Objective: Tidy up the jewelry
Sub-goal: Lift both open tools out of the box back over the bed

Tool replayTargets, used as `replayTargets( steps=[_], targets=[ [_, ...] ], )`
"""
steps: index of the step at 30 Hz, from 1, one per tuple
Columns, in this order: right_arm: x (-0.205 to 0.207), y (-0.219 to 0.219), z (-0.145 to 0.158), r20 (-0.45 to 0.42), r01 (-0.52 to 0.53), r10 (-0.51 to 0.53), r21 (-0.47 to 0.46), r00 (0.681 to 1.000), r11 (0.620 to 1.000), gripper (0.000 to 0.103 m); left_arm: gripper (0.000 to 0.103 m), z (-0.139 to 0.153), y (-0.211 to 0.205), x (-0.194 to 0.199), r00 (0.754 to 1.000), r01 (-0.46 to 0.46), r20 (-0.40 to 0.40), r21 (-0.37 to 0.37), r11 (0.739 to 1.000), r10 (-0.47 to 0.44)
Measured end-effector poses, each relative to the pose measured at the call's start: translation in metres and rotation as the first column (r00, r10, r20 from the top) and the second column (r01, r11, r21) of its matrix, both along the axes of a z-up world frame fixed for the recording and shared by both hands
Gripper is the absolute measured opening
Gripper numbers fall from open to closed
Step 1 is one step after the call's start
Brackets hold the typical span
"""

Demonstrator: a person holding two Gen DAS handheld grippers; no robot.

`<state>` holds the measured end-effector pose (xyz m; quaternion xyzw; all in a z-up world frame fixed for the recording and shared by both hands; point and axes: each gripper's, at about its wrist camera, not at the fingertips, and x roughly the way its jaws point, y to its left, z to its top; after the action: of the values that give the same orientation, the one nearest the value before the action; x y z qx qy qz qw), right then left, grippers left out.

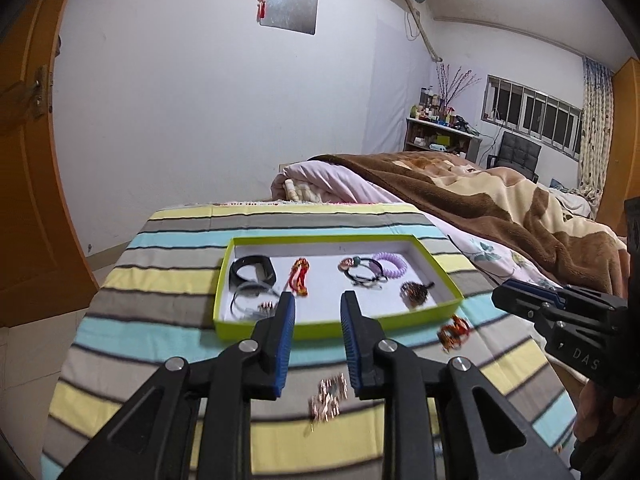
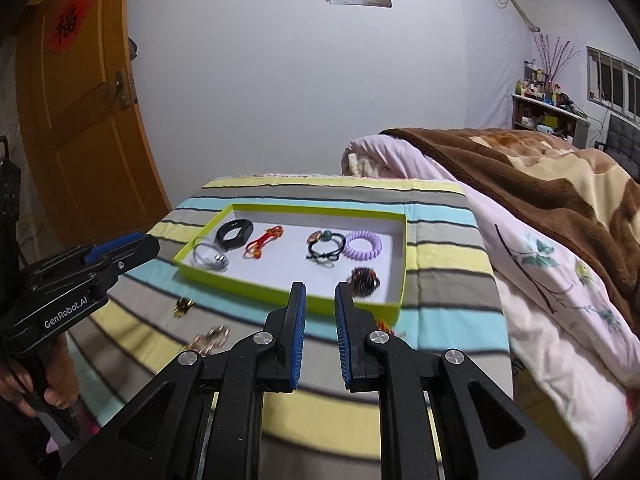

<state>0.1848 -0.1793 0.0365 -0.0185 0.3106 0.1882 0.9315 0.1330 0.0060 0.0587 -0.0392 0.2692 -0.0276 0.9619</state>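
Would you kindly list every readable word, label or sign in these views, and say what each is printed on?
"GenRobot.AI": white lettering on the black left gripper body.
"DAS": cut-off white letters on the black right gripper body.
"福": black character on the red diamond paper on the orange wooden door.
Nothing else is readable.

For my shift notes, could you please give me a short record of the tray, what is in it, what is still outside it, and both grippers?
tray: green-rimmed box on striped cloth
in tray: black band, red cord, purple coil tie, black hair tie, brown clip, silver piece
outside tray: rose-gold piece, orange piece
left gripper: open, empty
right gripper: open, empty
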Motion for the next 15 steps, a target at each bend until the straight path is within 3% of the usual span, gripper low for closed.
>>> replayTargets(
  steps=[15],
  targets=[
    [-0.081, -0.005, -0.002, -0.003, -0.021, 0.021, 0.011, 1.000, 1.000, 0.015, 0.025, -0.012, -0.004, -0.084, 1.000, -0.016, -0.010, 0.017, 1.000, 0.016]
  ],
)
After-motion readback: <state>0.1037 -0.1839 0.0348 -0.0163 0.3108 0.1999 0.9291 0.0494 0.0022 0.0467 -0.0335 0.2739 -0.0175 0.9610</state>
